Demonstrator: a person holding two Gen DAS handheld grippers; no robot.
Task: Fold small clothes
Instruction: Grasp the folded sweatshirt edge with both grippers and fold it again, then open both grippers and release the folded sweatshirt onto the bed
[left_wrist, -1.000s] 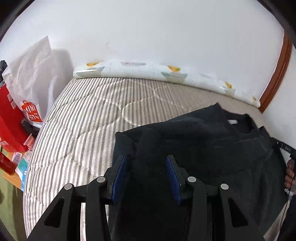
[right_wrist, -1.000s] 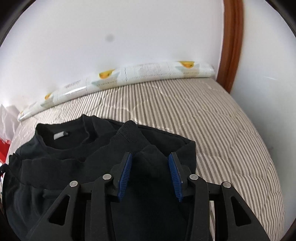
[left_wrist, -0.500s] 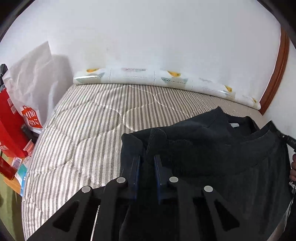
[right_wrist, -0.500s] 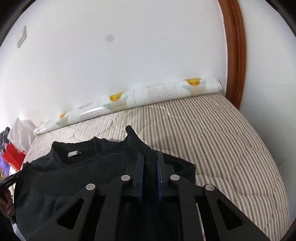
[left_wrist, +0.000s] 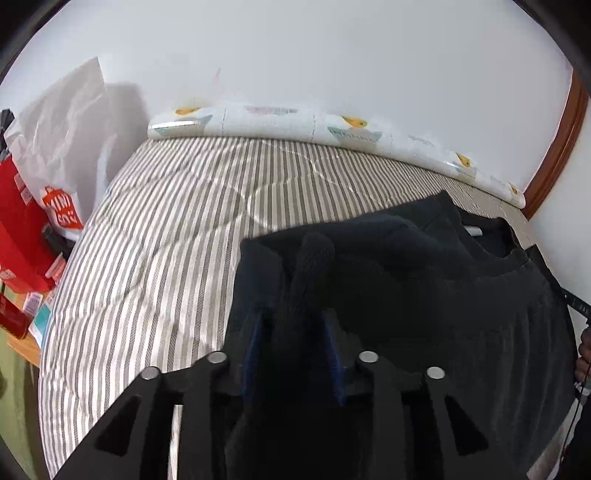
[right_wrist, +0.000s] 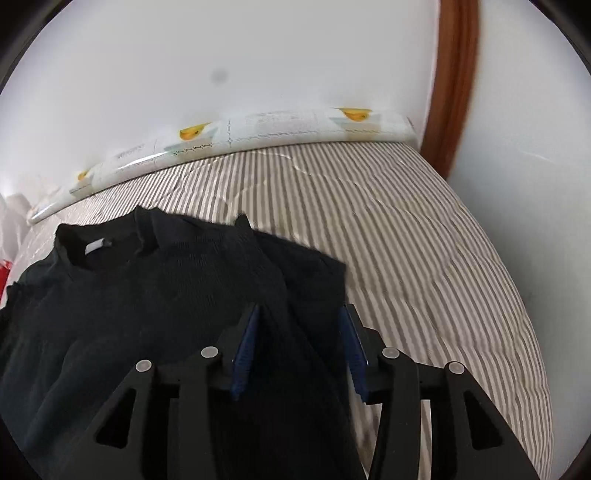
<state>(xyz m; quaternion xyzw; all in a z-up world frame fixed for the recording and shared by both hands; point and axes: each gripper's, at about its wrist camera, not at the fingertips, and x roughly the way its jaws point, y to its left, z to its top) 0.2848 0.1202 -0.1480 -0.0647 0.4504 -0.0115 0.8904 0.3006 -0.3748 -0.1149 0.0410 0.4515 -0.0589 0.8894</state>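
A black top (left_wrist: 424, 295) lies on the striped bed (left_wrist: 166, 221), its neck and white label (left_wrist: 472, 231) toward the wall. My left gripper (left_wrist: 295, 317) is over its left edge. The jaws are opening, and a raised ridge of black cloth stands loose between the blue pads (left_wrist: 255, 347). In the right wrist view the same top (right_wrist: 147, 295) fills the lower left, label (right_wrist: 96, 246) at the far end. My right gripper (right_wrist: 301, 310) is over its right edge, jaws opening, with cloth lying between the pads (right_wrist: 354, 354) but not pinched.
A rolled white mat with yellow prints (left_wrist: 295, 122) runs along the wall at the bed's far end. A white bag (left_wrist: 62, 129) and red boxes (left_wrist: 18, 221) crowd the left side. A brown door frame (right_wrist: 454, 92) rises at the right. A person's hand (left_wrist: 583, 354) shows at the right edge.
Half a second ago both grippers were shut on folds of the black top; now both sets of jaws have parted and the cloth sits loose between them.
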